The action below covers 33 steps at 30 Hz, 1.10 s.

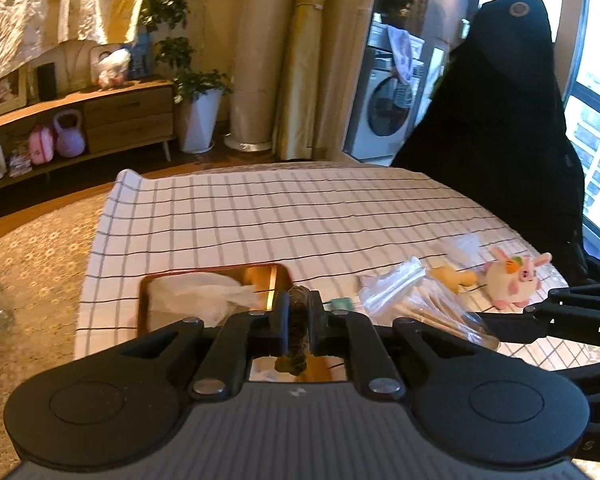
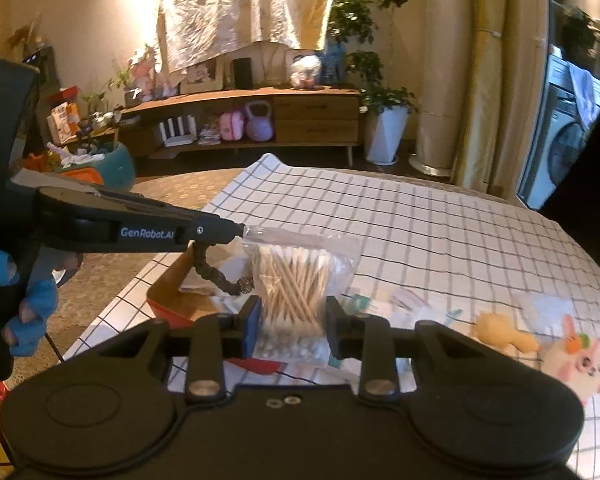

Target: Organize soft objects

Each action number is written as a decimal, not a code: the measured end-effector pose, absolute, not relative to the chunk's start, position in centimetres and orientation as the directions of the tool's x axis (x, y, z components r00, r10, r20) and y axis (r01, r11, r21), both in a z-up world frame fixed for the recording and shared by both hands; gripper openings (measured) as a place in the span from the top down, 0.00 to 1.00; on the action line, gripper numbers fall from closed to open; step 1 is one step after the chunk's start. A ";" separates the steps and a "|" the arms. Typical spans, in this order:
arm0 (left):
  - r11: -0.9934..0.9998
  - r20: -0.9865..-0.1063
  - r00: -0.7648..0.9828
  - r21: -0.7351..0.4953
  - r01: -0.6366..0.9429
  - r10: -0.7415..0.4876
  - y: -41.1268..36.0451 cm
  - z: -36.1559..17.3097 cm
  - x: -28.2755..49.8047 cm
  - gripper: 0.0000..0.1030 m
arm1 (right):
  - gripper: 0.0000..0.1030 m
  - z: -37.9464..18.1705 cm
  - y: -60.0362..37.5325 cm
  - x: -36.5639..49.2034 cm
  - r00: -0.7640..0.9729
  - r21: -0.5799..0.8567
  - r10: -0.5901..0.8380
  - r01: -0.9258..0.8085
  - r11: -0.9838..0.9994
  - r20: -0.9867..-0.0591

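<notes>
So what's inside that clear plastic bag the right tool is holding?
The clear bag holds a bundle of wooden-stick cotton swabs, white tips showing at top and bottom. The right tool grips its lower part, and its bar hides the bag's very bottom.

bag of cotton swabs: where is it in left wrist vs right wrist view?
Left wrist: the bag of cotton swabs lies lower right of centre, just beyond the left gripper, running toward the right gripper at the right edge.
Right wrist: the bag is centre frame, between the right gripper's fingers.
Shared landmark: the pink-and-white plush, right of the bag in both.
</notes>
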<state>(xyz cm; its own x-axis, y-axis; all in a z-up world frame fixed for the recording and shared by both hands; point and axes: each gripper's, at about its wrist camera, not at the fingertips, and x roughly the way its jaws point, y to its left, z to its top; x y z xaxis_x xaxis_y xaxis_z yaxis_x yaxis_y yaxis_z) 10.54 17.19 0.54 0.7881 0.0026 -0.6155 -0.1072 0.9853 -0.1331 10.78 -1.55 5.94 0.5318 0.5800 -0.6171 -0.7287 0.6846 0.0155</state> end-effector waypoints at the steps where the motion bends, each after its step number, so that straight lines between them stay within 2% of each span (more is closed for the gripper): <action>1: 0.984 -0.619 0.785 -0.134 -0.115 0.007 17.7 0.4 10.5 0.91 | 0.69 5.8 -1.0 10.7 0.527 0.014 0.581 -0.733 0.680 -0.620; 15: 0.978 -0.700 0.712 -0.105 -0.178 0.055 23.0 -3.1 11.3 0.91 | 0.69 2.9 4.7 12.8 0.473 0.008 0.563 -0.761 0.648 -0.678; 33: 0.984 -0.802 0.596 -0.079 -0.162 0.034 23.8 -9.0 13.7 0.91 | 0.69 -2.0 8.9 15.0 0.400 -0.012 0.499 -0.789 0.614 -0.768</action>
<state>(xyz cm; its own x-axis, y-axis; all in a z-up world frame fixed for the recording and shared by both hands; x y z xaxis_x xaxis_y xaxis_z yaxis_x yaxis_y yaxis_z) 13.67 23.84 -9.03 0.5959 0.0335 -0.8023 -0.1617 0.9837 -0.0790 15.05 8.89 -2.03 0.4004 0.4995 -0.7682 -0.7891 0.6142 -0.0120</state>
